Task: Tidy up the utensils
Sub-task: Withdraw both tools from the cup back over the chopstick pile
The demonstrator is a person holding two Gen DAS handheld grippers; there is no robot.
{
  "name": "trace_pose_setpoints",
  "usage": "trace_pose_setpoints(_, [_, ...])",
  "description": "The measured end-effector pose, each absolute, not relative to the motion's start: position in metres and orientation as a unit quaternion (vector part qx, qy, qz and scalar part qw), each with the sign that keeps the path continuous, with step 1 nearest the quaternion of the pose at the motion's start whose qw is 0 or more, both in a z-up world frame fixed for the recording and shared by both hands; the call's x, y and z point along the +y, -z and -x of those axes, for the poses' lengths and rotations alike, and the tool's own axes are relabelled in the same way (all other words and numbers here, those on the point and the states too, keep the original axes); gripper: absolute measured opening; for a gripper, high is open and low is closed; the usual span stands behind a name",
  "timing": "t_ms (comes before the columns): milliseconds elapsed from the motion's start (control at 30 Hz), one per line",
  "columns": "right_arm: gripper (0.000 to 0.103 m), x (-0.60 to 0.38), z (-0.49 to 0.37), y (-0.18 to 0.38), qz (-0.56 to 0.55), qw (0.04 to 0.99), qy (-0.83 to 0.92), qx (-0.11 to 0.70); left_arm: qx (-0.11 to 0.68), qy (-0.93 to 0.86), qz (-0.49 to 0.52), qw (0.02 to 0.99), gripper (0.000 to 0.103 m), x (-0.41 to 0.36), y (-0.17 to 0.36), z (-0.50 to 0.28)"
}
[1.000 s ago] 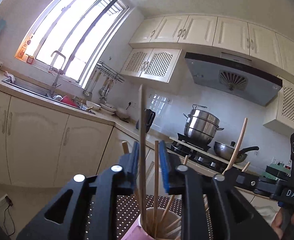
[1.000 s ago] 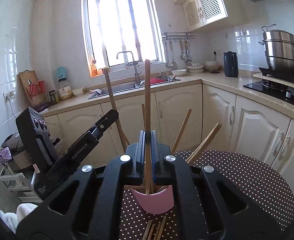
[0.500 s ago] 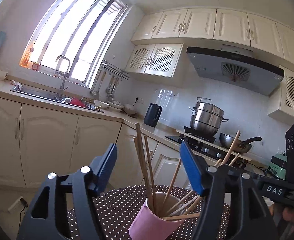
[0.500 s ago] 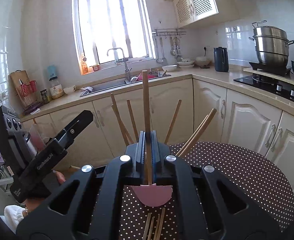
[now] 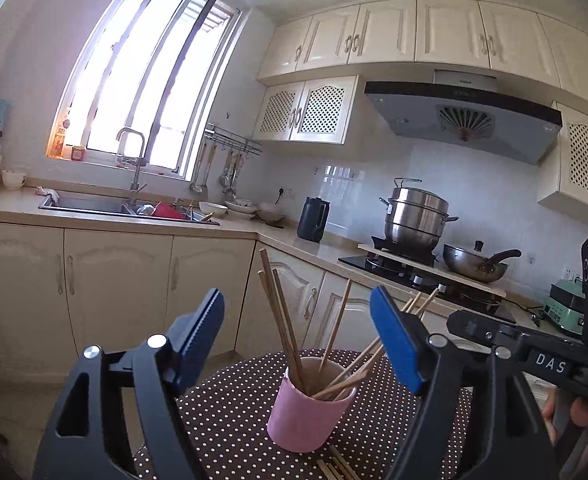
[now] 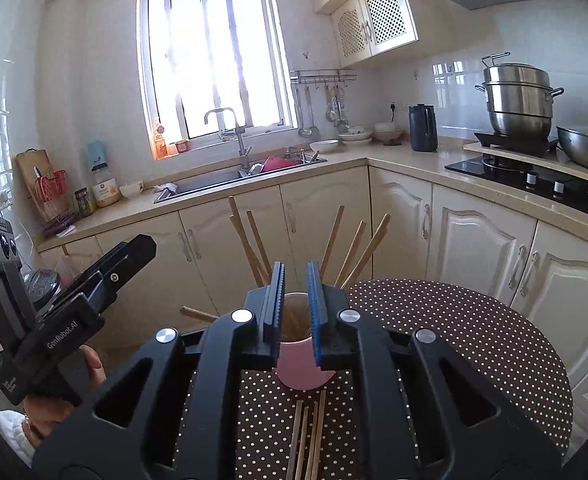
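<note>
My left gripper (image 5: 296, 344) is spreading its jaws wide, nothing between them; the pink cup (image 5: 308, 408) stands on the dotted tablecloth (image 5: 230, 404) just ahead and below, framed by the two blue pads. Wooden chopsticks (image 5: 282, 320) fan out of the cup, some upright on its left side, others leaning right. My right gripper (image 6: 294, 300) has its jaws only a narrow slit apart and opening, empty too; the same cup sits directly beyond its tips. A few loose chopsticks (image 6: 306, 436) lie flat on the cloth below that gripper, nearer me than the cup.
</note>
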State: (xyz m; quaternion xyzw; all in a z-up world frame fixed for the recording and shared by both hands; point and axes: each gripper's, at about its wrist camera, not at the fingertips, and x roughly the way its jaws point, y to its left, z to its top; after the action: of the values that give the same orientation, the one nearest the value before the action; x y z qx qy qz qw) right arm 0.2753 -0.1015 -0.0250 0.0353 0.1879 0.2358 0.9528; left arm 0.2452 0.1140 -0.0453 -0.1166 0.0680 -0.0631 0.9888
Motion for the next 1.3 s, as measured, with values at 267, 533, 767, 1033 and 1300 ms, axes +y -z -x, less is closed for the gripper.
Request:
trace_pose_setpoints(267, [0.012, -0.11, -0.243, 0.034, -0.032, 0.95, -0.237, 0.2, 0.092, 0.066, 0.092, 0.989, 0.074, 0.089, 0.045, -0.213])
trace_pose_setpoints(533, [0.012, -0.122, -0.224, 0.049, -0.027, 0.946, -0.234, 0.223, 0.16, 0.064, 0.065, 0.983, 0.074, 0.063, 0.06, -0.2])
trace_pose_setpoints(767, [0.012, -0.134, -0.222, 0.077, -0.021, 0.94, -0.224, 0.258, 0.256, 0.049, 0.024, 0.965, 0.074, 0.039, 0.093, -0.21])
trace_pose_setpoints(1033, [0.012, -0.149, -0.232, 0.112, -0.028, 0.926, -0.216, 0.309, 0.405, 0.035, 0.016, 0.914, 0.074, 0.019, 0.146, -0.248])
trace_pose_setpoints(1300, [0.012, -0.159, -0.246, 0.137, -0.039, 0.912, -0.212, 0.348, 0.472, 0.031, 0.036, 0.88, 0.074, 0.018, 0.187, -0.272])
